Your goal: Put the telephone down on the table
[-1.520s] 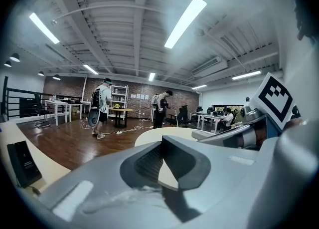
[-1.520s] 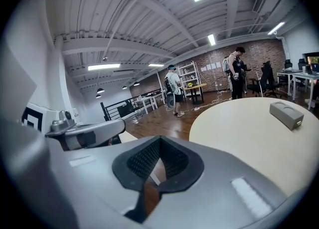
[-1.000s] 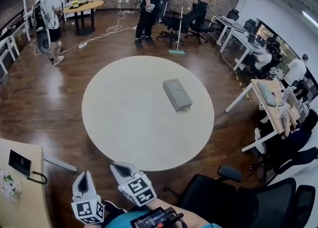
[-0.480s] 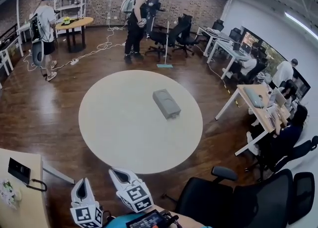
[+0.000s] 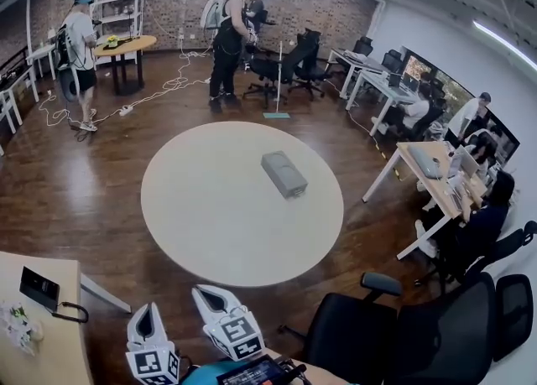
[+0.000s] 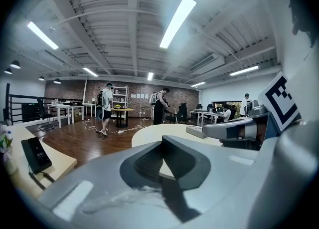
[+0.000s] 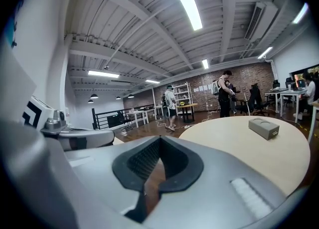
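Left gripper [image 5: 144,314]: jaws together, empty. Right gripper [image 5: 205,294]: jaws together, empty. Telephone [image 5: 39,288]: black, corded, lying on side desk [image 5: 52,348] at left, apart from both grippers. Round table [image 5: 210,215]: bears grey box [image 5: 284,174]

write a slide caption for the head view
Left gripper and right gripper, both shut, low before the round table bearing a grey box; black corded telephone on side desk.
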Demonstrator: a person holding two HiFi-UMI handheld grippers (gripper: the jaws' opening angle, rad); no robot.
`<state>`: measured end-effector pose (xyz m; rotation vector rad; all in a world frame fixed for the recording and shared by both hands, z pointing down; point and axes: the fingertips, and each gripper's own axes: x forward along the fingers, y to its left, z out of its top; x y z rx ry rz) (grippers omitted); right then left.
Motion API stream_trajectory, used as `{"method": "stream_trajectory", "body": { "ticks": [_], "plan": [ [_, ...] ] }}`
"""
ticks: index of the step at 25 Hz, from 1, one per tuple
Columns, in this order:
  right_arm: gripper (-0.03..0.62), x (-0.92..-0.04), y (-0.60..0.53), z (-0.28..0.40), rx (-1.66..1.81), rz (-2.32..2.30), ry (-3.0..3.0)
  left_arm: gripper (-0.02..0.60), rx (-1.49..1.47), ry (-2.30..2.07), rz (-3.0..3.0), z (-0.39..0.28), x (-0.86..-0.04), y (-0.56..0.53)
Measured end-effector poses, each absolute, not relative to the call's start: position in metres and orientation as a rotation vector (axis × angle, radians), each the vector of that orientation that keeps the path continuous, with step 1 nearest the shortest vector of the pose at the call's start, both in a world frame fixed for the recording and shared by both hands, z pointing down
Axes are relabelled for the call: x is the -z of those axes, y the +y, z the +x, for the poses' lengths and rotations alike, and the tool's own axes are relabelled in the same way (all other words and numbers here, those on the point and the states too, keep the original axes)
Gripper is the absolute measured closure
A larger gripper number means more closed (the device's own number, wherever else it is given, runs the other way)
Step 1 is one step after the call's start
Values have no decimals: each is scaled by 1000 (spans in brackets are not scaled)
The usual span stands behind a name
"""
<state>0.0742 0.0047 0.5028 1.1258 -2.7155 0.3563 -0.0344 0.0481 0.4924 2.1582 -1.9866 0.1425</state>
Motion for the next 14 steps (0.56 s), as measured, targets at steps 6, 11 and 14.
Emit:
{"method": "stream_trajectory", "body": {
  "ticks": [6,11,14],
  "plan": [
    [602,-502,9,74,-329,1147,-2716,568,-125,-1985,2176,-36,-492,51],
    [602,-500,2,81,-303,1171,-2710,568,-126,-1991,2197,-35,-498,43],
    [602,-506,-10,93,-270,1216,-2692,568,-100,-1957,2239,-25,-504,26]
  ]
}}
